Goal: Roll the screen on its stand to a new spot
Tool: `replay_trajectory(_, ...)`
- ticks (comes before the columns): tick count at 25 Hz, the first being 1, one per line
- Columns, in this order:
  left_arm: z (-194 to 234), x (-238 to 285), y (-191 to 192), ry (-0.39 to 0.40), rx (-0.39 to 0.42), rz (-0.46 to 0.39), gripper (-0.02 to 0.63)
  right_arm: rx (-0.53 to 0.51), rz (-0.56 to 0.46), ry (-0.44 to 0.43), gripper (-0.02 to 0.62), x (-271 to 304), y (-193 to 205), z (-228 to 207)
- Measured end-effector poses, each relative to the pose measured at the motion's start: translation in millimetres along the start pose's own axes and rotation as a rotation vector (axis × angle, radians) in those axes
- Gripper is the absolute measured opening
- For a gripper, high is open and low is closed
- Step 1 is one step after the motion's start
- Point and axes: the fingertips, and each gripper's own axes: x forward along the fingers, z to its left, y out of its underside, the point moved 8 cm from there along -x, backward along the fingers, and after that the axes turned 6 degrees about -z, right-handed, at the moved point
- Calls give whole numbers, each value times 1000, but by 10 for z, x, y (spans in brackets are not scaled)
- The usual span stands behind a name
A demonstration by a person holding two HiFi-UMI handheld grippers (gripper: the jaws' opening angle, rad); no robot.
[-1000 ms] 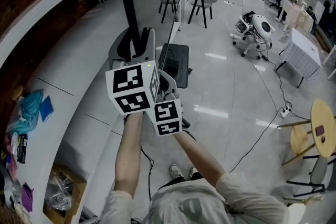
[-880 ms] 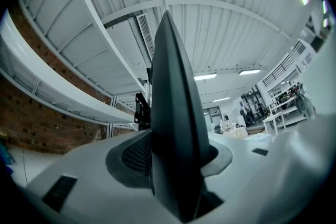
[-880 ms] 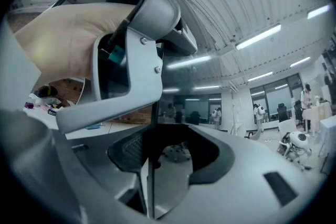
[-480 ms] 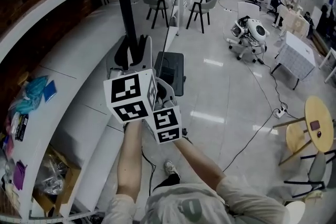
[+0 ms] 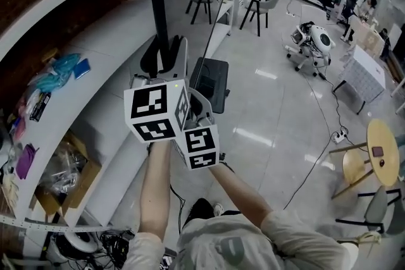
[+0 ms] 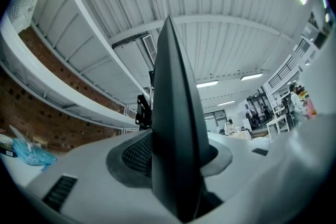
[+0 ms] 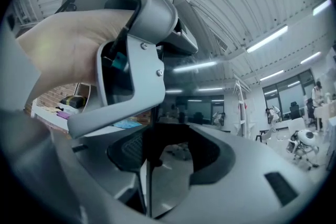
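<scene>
The tall black screen point(image 5: 155, 3) has travelled further along the white shelves point(image 5: 76, 104). The left tool point(image 5: 169, 59) and right tool point(image 5: 201, 107) both clamp its thin, stiff edge. It is probably top-heavy, so I would hold it low.

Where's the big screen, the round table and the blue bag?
screen point(image 5: 156, 3): head view, on its thin black edge.
round table point(image 5: 386, 136): head view, on its bare wooden top.
blue bag point(image 5: 57, 73): head view, on its crumpled middle.

Your forearms reach forward side by side, left gripper point(image 5: 162, 59) just ahead of right gripper point(image 5: 199, 98), both tilted slightly upward, each clamped on the screen point(image 5: 155, 3) edge.
</scene>
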Motion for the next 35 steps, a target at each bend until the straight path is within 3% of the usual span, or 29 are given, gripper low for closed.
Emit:
replay_trajectory(16, 502, -1487, -565, 2, -18, -3, 209, 9, -33, -51, 218, -669, -187, 1488)
replay_trajectory(35, 374, -2954, -1209, -49, 10, -7, 209, 49, -69, -164, 224, -1748, -530, 2563)
